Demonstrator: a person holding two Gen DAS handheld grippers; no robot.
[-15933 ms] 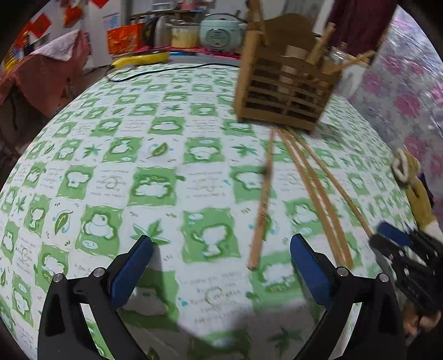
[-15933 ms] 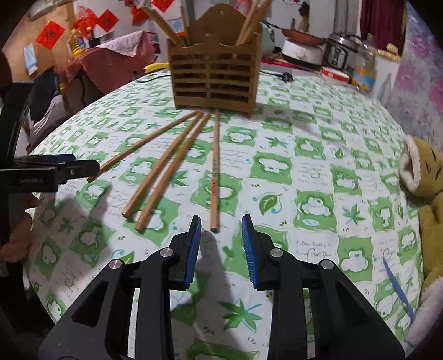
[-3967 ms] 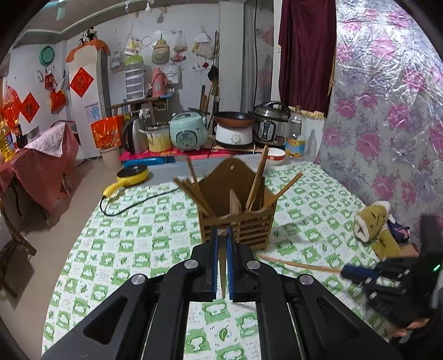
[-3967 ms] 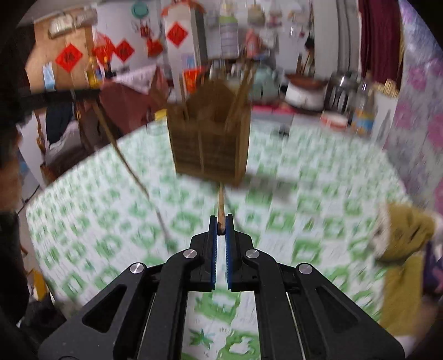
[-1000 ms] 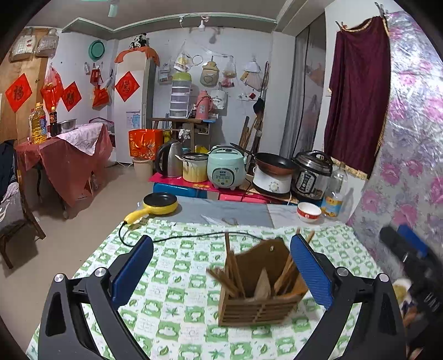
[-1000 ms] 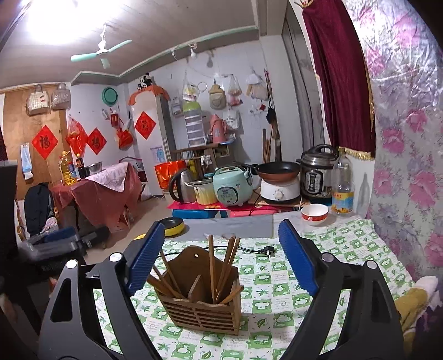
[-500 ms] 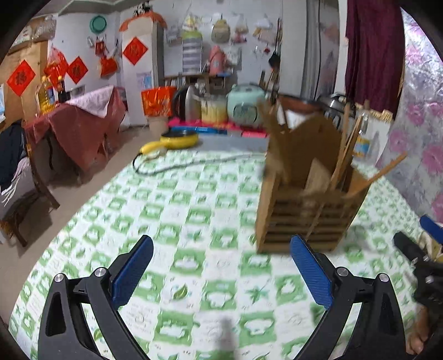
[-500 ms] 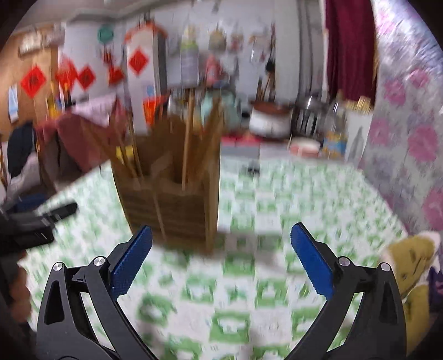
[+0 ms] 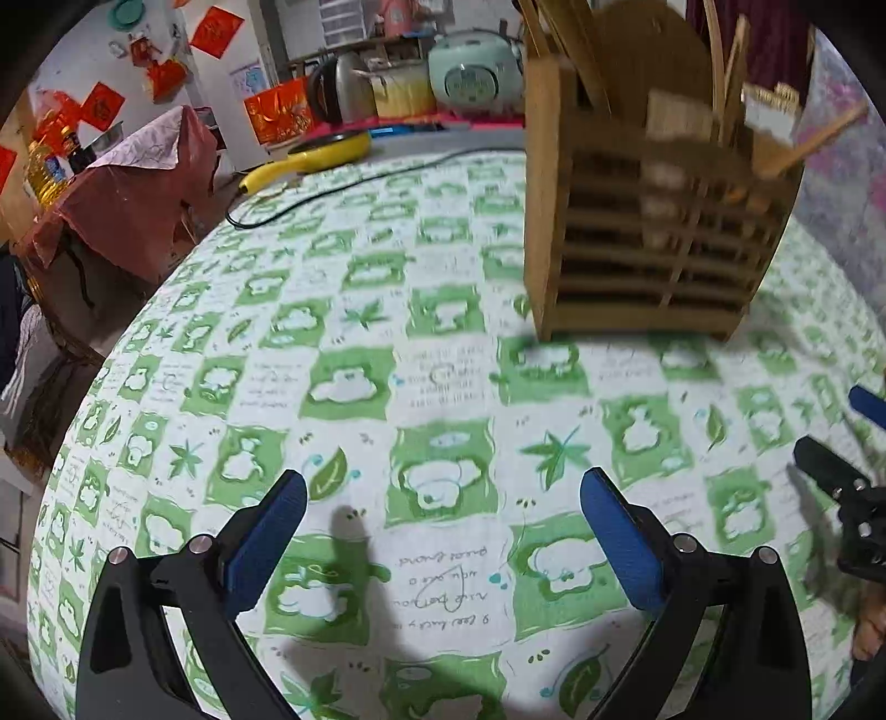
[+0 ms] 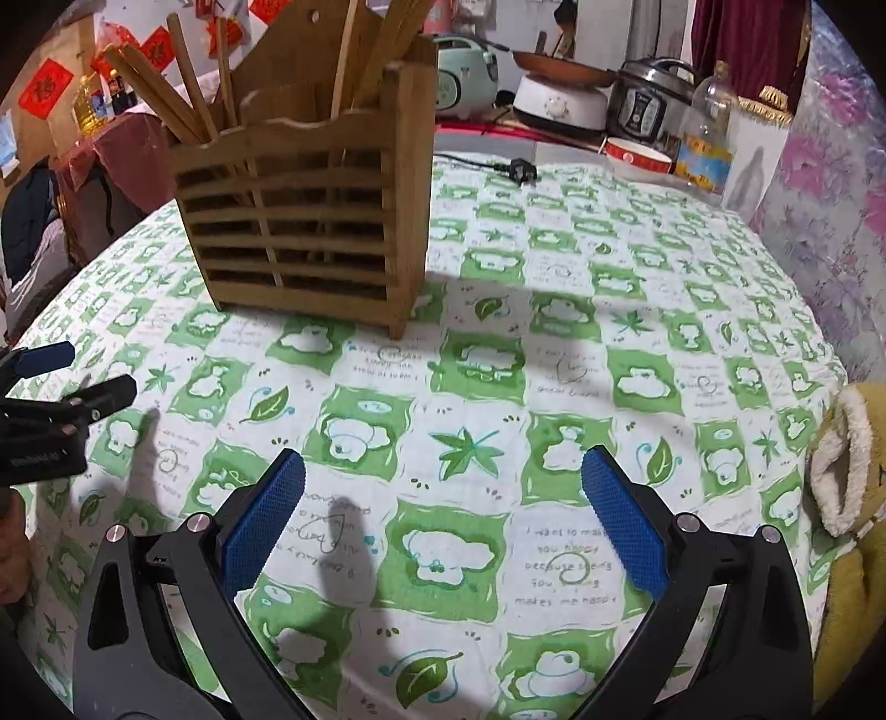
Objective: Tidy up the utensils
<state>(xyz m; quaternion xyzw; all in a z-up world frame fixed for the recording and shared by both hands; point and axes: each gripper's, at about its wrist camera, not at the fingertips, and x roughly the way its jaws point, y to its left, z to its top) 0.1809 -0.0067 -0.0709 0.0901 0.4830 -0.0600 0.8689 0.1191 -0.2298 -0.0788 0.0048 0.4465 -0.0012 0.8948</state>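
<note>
Now two grippers, left [image 9: 443,523] and right [image 10: 443,504], both agape (nothing between); one wooden holder [image 10: 304,221].

Right gripper [image 10: 443,498] hanging over green-checked tablecloth [image 10: 554,343], jaws standing wide, nothing between them. Wooden utensil holder [image 10: 304,221] standing upright ahead, chopsticks [image 10: 188,94] sticking out of top. Left gripper [image 10: 50,404] showing at left edge. Yellow plush toy [image 10: 847,498] lying at right.

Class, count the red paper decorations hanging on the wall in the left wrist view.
4 clearly: one top centre, one below it, one further left, one at the left edge. Others may be hidden.
</note>
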